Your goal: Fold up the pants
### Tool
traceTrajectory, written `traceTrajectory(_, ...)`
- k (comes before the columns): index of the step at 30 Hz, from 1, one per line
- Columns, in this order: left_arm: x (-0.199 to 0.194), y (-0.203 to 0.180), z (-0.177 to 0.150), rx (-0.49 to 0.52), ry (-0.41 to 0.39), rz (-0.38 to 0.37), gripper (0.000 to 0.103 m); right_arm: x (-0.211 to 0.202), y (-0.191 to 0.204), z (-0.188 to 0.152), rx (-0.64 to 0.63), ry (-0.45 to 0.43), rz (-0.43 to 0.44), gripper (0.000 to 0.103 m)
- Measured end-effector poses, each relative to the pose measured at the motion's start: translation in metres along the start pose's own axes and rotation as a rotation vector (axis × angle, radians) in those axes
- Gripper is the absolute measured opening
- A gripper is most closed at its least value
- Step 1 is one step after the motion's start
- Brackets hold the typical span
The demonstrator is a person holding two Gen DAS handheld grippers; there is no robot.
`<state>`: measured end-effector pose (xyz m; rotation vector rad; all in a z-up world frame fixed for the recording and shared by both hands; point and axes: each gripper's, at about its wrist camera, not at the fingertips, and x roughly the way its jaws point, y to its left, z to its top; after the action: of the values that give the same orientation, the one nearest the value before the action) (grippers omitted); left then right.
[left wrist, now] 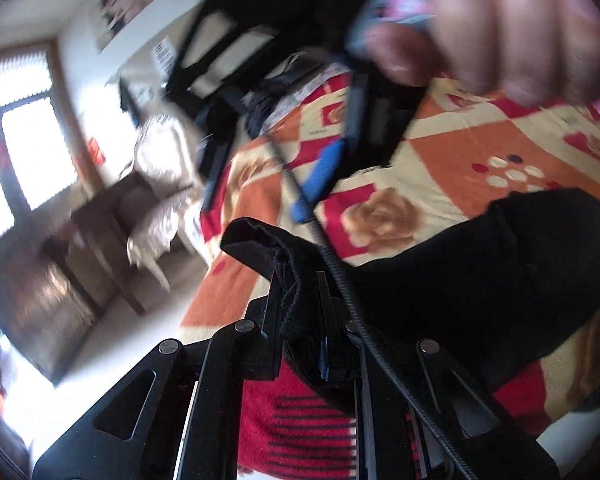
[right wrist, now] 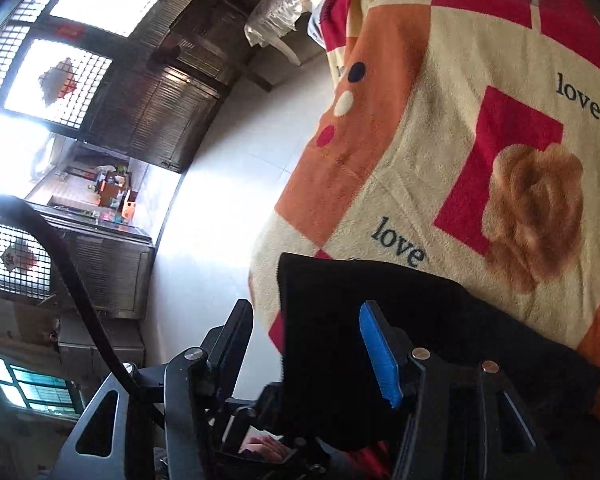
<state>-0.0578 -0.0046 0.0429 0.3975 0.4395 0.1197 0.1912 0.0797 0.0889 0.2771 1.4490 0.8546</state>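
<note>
The black pants (left wrist: pixel 480 276) lie on a bed with a red, orange and cream blanket (left wrist: pixel 452 148). My left gripper (left wrist: pixel 298 280) is shut on a bunched edge of the pants and holds it lifted above the blanket. In the left wrist view the right gripper (left wrist: pixel 324 168), with its blue pads, hangs open above the blanket, held by a blurred hand. In the right wrist view my right gripper (right wrist: pixel 308 320) is open, its blue pad (right wrist: pixel 380 354) over the black pants (right wrist: pixel 380 312), which lie between the fingers near the blanket (right wrist: pixel 460 120) edge.
The bed edge drops to a pale tiled floor (right wrist: pixel 228 168). A dark wooden cabinet (left wrist: pixel 72 256) and a white plastic chair (left wrist: pixel 160 200) stand beside the bed. A black cable (left wrist: pixel 332 264) runs across the left gripper. Bright windows (right wrist: pixel 60 60) lie beyond.
</note>
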Motion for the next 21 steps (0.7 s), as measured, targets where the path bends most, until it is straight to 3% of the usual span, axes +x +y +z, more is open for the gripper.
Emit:
traceTrajectory(4, -0.019, -0.022, 0.008, 0.086, -0.052, -0.023, 0.012, -0.007, 0.006, -0.012, -0.085, 0.025, -0.167, 0.053)
traceTrajectory(5, -0.023, -0.027, 0.010, 0.101, -0.059, -0.033, 0.012, -0.011, 0.003, -0.016, -0.093, 0.023, -0.204, 0.041)
traceTrajectory(6, -0.026, -0.031, 0.013, 0.107, -0.060, -0.047, 0.012, -0.016, -0.002, -0.020, -0.082, 0.015, -0.201, 0.020)
traceTrajectory(8, -0.036, -0.037, 0.021, 0.116, -0.072, -0.077, 0.012, -0.036, -0.012, -0.031, -0.062, -0.030, -0.191, 0.012)
traceTrajectory(12, -0.062, -0.065, 0.048, 0.134, -0.106, -0.189, 0.011, -0.092, -0.041, -0.061, -0.029, -0.112, -0.222, 0.010)
traceTrajectory(16, -0.076, -0.118, 0.066, 0.201, -0.113, -0.318, 0.008, -0.147, -0.102, -0.102, 0.079, -0.174, -0.217, 0.010)
traceTrajectory(21, -0.081, -0.169, 0.068, 0.273, -0.084, -0.416, 0.008, -0.177, -0.174, -0.149, 0.193, -0.199, -0.218, 0.007)
